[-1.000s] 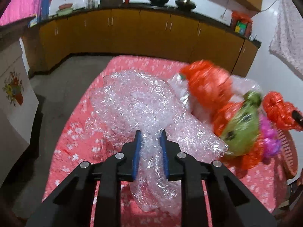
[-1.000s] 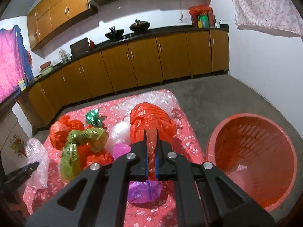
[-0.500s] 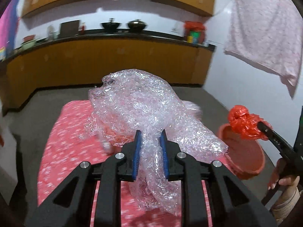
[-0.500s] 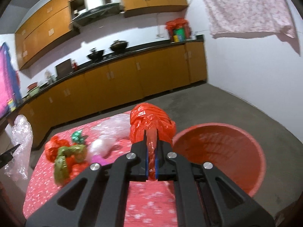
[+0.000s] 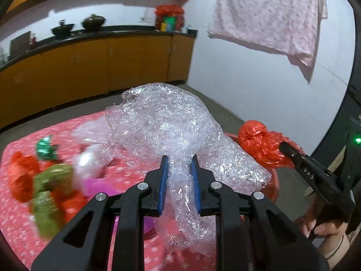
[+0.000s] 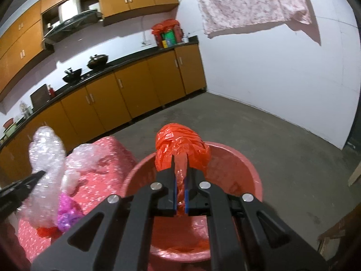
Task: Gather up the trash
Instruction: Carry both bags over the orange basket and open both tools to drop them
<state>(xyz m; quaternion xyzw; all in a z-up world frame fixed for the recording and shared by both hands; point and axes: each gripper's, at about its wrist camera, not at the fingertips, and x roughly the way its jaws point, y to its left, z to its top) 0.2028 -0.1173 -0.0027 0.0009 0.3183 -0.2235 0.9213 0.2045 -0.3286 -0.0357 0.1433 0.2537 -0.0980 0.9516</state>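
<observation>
My left gripper (image 5: 179, 160) is shut on a large wad of clear bubble wrap (image 5: 167, 126), held above the red floral table (image 5: 20, 223). My right gripper (image 6: 180, 161) is shut on a crumpled red plastic bag (image 6: 180, 144) and holds it over the red basin (image 6: 234, 158) beside the table. The bag also shows at the right of the left wrist view (image 5: 259, 142), with the basin rim (image 5: 274, 180) below it. The bubble wrap shows at the left of the right wrist view (image 6: 45, 149).
Red, green, white and pink bags (image 5: 47, 180) lie on the table at left. A pink bag (image 6: 65, 210) and more bubble wrap (image 6: 90, 155) lie near the table's edge by the basin. Wooden cabinets (image 6: 135, 90) line the far wall across grey floor.
Both grippers have swung right with their loads. The red bag has moved from over the table to over the basin. The bubble wrap has followed toward the basin side.
</observation>
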